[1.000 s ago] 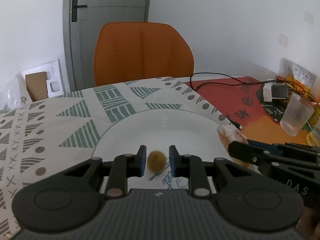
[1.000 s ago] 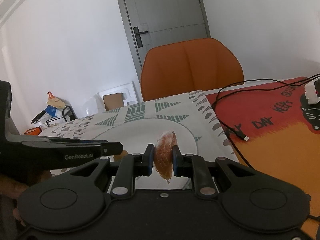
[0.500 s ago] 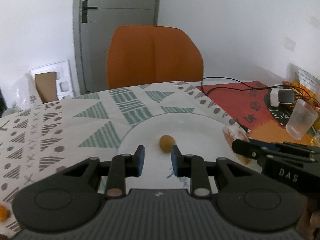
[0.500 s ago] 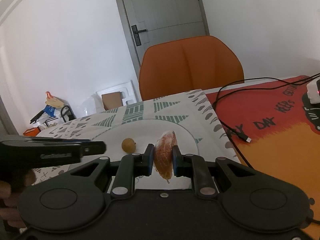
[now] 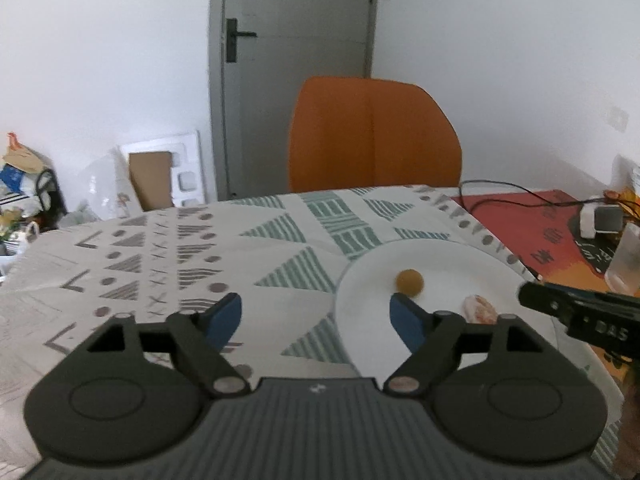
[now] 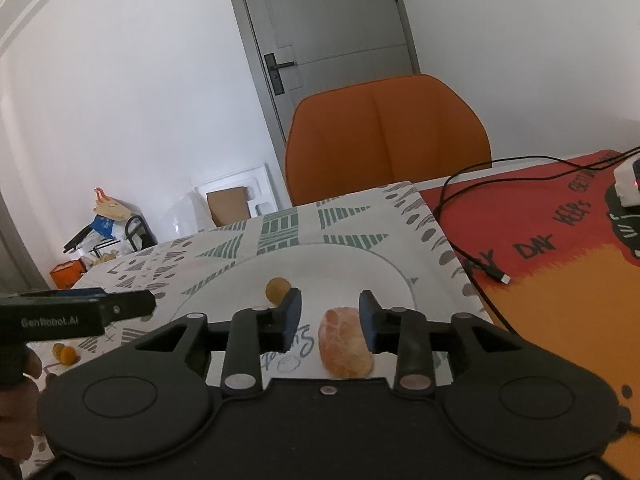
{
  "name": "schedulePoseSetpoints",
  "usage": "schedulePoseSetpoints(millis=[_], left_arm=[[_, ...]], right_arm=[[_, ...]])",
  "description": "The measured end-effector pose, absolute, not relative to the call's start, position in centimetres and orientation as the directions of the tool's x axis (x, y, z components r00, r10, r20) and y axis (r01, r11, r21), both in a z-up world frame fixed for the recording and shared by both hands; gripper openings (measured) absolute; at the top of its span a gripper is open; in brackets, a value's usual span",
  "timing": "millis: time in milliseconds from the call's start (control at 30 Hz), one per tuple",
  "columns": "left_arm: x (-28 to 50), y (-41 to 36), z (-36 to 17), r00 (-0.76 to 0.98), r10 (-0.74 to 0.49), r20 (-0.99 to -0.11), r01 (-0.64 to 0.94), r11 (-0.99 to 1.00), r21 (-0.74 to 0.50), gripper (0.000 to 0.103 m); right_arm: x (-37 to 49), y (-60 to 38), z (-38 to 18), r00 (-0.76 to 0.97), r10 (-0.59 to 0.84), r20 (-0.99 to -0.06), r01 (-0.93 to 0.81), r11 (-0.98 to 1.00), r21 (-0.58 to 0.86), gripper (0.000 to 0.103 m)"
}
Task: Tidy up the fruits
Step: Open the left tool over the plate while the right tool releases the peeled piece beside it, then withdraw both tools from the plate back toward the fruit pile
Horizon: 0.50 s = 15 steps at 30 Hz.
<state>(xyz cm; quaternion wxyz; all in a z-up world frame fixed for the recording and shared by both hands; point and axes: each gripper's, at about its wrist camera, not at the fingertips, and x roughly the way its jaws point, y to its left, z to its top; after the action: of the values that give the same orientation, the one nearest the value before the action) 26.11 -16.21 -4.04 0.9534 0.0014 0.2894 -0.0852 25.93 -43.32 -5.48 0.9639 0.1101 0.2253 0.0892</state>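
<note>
Left gripper pose: the left gripper (image 5: 316, 316) pointed forward and downward over the patterned cloth (image 5: 200, 264) on the counter, its tips off the left edge of the white plate (image 5: 460, 256).
Left hand: part of the hand (image 6: 18, 412) showed at the left edge of the right wrist view, under the gripper's black body.
Left jaws: they had just been opening and stood wide apart, with only cloth and the plate's edge between them and no pad touching any fruit.
Small round fruit: the yellow-brown small fruit (image 5: 409, 281) lay on the plate, just beyond the tip of the right-hand blue pad (image 5: 406, 320), outside the gap.
Right gripper pose: the right gripper (image 6: 330, 316) was angled downward over the near part of the plate.
Right jaws: they had just been opening and stood partly apart, with a clear gap on the left side of the fruit piece; whether the right-hand pad (image 6: 368, 322) touched it I cannot tell.
Peeled fruit piece: the pale orange peeled fruit piece (image 6: 345, 342) rested on the plate between the right jaws, nearer the right-hand pad.
Loose fruits: two small orange fruits (image 6: 64, 353) lay on the cloth, well left of the plate.
Surroundings: an orange chair (image 5: 374, 136) stood behind the counter and a black cable (image 6: 472, 248) ran over the red mat (image 6: 560, 264).
</note>
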Motion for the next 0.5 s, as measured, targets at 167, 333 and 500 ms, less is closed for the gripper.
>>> schedulePoseSetpoints(millis=[167, 333, 500], left_arm=[[24.8, -15.4, -3.7, 0.827, -0.147, -0.543, 0.142, 0.989, -0.051, 0.087], [23.4, -15.1, -3.6, 0.828, -0.149, -0.541, 0.148, 0.988, -0.045, 0.088], [21.6, -15.0, -2.9, 0.832, -0.173, -0.527, 0.172, 0.984, -0.052, 0.089]], right_arm=[[24.0, -43.6, -5.2, 0.887, 0.212, -0.410, -0.108, 0.959, 0.262, 0.050], [22.3, -43.8, -5.2, 0.892, 0.202, -0.405, -0.096, 0.959, 0.267, 0.061], [20.8, -43.7, -4.8, 0.896, 0.181, -0.406, -0.074, 0.961, 0.265, 0.083]])
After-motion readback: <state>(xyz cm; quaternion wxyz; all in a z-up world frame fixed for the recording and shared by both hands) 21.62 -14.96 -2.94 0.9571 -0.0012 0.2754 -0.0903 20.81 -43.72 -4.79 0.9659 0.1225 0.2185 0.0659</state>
